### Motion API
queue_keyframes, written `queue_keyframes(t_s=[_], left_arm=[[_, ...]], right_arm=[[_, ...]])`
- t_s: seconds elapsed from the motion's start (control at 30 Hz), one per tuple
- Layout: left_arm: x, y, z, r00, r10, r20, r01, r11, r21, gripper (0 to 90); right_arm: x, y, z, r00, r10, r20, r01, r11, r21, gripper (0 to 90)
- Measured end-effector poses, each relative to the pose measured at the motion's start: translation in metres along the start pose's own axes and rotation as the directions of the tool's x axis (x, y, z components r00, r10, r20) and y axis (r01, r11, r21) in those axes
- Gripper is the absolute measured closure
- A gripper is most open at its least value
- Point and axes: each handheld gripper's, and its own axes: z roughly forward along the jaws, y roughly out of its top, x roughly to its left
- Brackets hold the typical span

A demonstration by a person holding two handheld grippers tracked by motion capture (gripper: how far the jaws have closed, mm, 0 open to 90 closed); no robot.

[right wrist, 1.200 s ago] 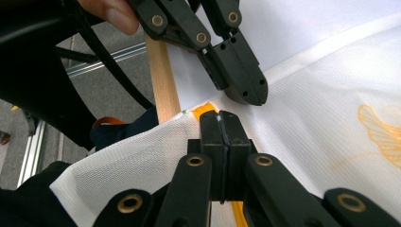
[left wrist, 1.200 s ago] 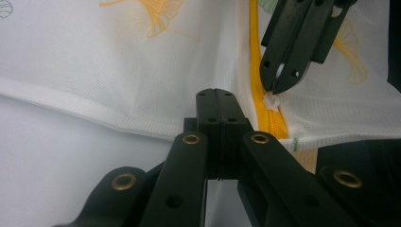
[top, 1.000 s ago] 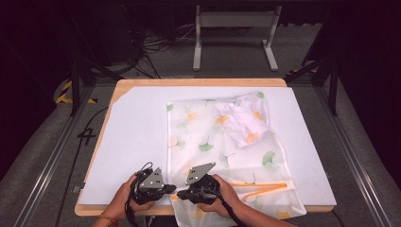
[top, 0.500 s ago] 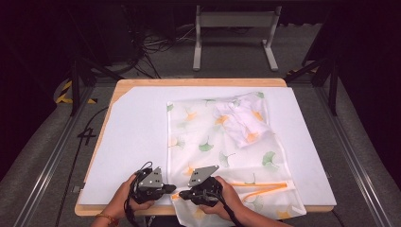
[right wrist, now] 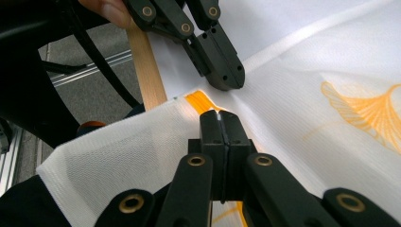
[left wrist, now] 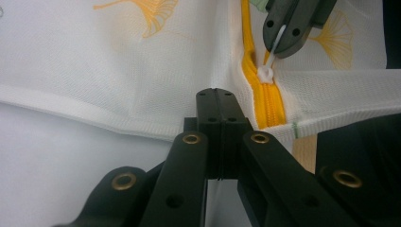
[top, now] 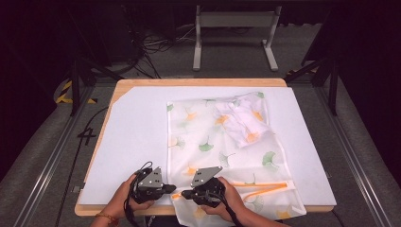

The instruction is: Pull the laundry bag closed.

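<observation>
Compared with one second ago, my right gripper (top: pixel 182 194) sits a little lower and nearer to the front edge of the table (top: pixel 189 82), while my left gripper (top: pixel 174 188) is in the same place; the mesh laundry bag (top: pixel 222 142) with its ginkgo leaf print lies as before on the white sheet (top: pixel 137 137). I can read no brand, label or writing on the bag or on the grippers. The bag is spread flat in the middle and right part of the sheet, with some bunched white cloth (top: pixel 243 120) at its far right corner, and its near edge hangs a little over the front of the table. My two grippers meet at the near left corner of the bag, tip against tip, at the end of the orange zipper (left wrist: pixel 265 101). In the left gripper view my left jaws are fully together on the bag's hem just beside the zipper end, and the right gripper (left wrist: pixel 283 33) above them pinches the white zipper pull (left wrist: pixel 267 71). In the right gripper view my right jaws are also pressed together.
</observation>
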Motion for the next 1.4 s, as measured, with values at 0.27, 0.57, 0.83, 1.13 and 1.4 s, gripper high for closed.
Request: queue_keyframes(t_s=[0.27, 0.57, 0.83, 1.13, 1.4], left_arm=[[0.0, -0.001, 0.0, 1.0, -0.004, 0.002, 0.004, 1.0, -0.002, 90.0], [0.001, 0.0, 0.0, 1.0, -0.003, 0.001, 0.003, 1.0, 0.006, 90.0], [0.001, 0.0, 0.0, 1.0, -0.005, 0.003, 0.005, 1.0, 0.003, 90.0], [0.0, 0.0, 0.0, 1.0, -0.002, 0.002, 0.002, 1.0, 0.0, 90.0], [0.0, 0.0, 0.0, 1.0, -0.006, 0.001, 0.006, 1.0, -0.001, 90.0]], right_arm=[[-0.004, -0.004, -0.01, 0.9996, 0.02, 0.022, -0.02, 1.0, 0.001, 90.0], [-0.01, -0.015, -0.024, 0.9984, 0.039, 0.042, -0.039, 0.999, 0.009, 90.0], [-0.016, -0.021, -0.036, 0.9964, 0.06, 0.06, -0.059, 0.998, -0.006, 90.0], [-0.019, -0.026, -0.041, 0.9969, 0.047, 0.063, -0.047, 0.999, 0.0, 90.0], [-0.023, -0.031, -0.047, 0.9966, 0.048, 0.067, -0.049, 0.999, 0.005, 90.0]])
